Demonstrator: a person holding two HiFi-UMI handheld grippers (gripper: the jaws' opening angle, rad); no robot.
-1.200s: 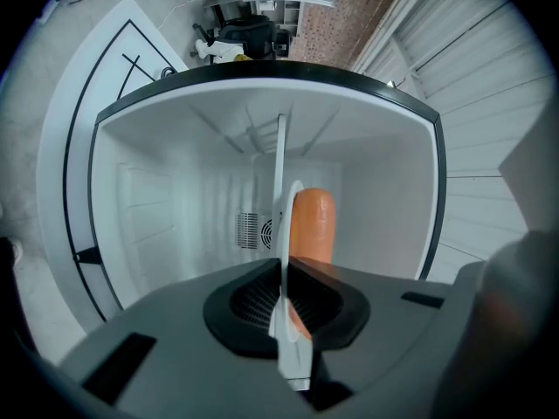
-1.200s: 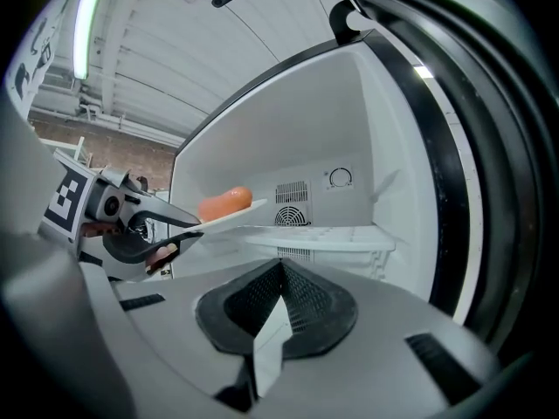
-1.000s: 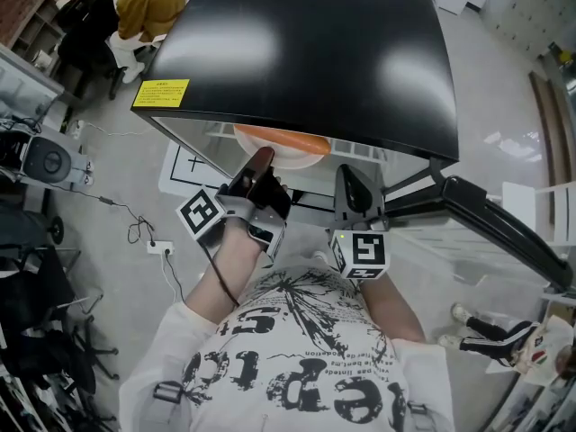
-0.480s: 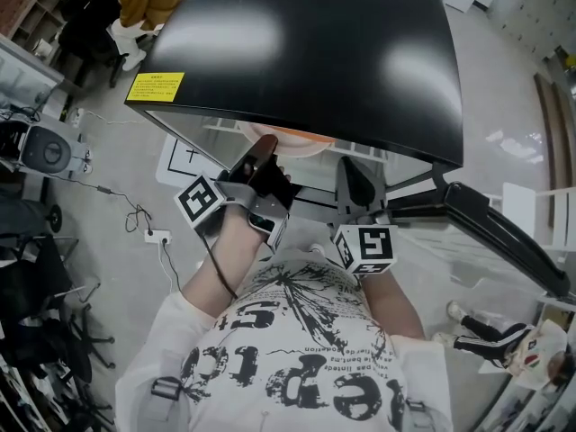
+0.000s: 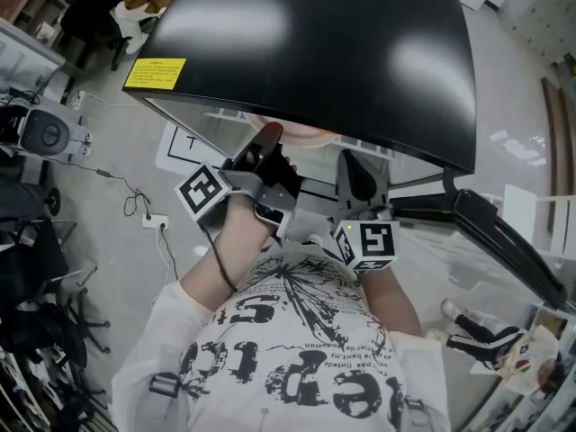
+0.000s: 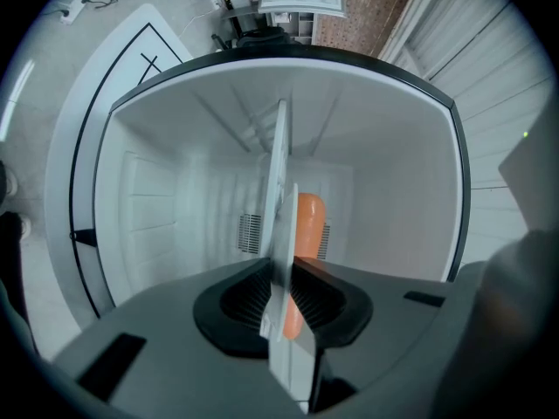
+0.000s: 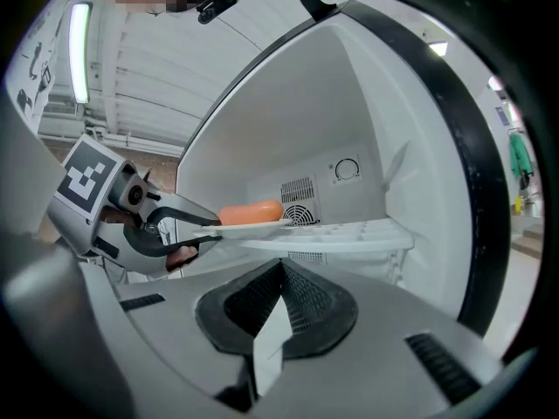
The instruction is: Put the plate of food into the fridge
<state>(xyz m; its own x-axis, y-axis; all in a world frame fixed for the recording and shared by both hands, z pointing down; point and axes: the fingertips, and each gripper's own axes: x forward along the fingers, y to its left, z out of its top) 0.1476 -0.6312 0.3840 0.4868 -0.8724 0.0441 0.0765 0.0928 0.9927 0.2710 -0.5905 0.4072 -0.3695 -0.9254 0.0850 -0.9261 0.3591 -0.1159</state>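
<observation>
White, rigid plate with one sausage is level at the fridge shelf front edge. Likely light, breakable; sausage may roll. Left gripper pinches the near rim, jaws just opening slightly. Right gripper: closed, empty.

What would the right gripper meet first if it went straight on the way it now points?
Probably the white shelf inside the fridge, or the back wall just above it; depth is unclear.
</observation>
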